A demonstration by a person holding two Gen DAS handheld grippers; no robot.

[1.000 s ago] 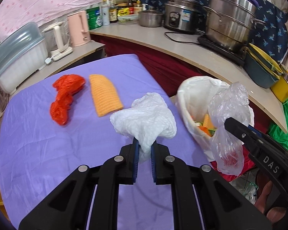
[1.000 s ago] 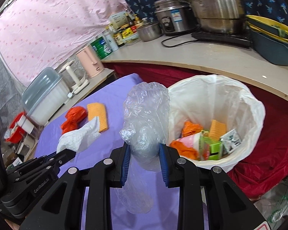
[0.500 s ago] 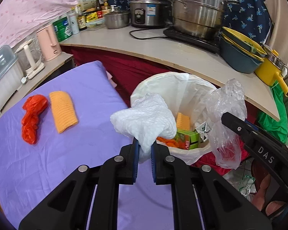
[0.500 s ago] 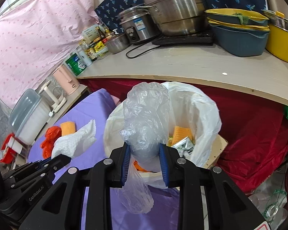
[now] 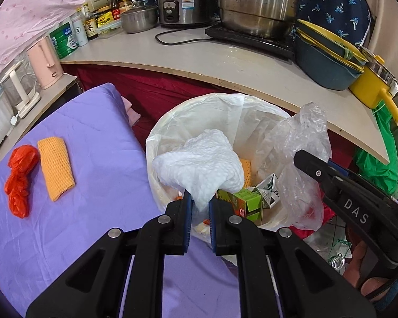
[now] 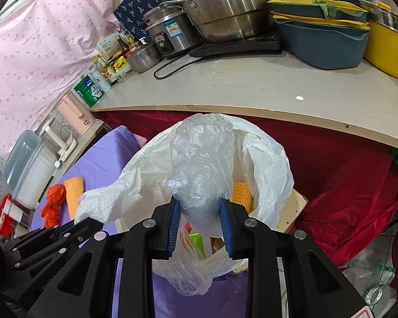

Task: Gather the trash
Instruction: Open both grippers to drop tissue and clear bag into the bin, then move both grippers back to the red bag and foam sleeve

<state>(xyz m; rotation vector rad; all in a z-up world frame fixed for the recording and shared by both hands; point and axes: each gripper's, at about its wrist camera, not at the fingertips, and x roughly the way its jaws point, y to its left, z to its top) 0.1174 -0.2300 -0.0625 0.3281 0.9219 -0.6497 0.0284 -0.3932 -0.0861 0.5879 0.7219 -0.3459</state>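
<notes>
- The trash bin (image 5: 172, 122) with its white liner sits just past the edge of the purple table (image 5: 92, 137). Some trash is already inside: a green box (image 5: 241, 201) and an orange piece.
- The left gripper (image 5: 199, 206) is squeezed tight on a white paper towel (image 5: 199, 164), which hangs over the bin's mouth. It is not dropped yet.
- The right gripper (image 6: 199, 212) is partly closed and pinches a clear plastic bag (image 6: 201, 169), also above the bin.
- A red bag (image 5: 20, 175) and a yellow cloth (image 5: 55, 169) lie side by side on the table, waiting to be picked up.
</notes>
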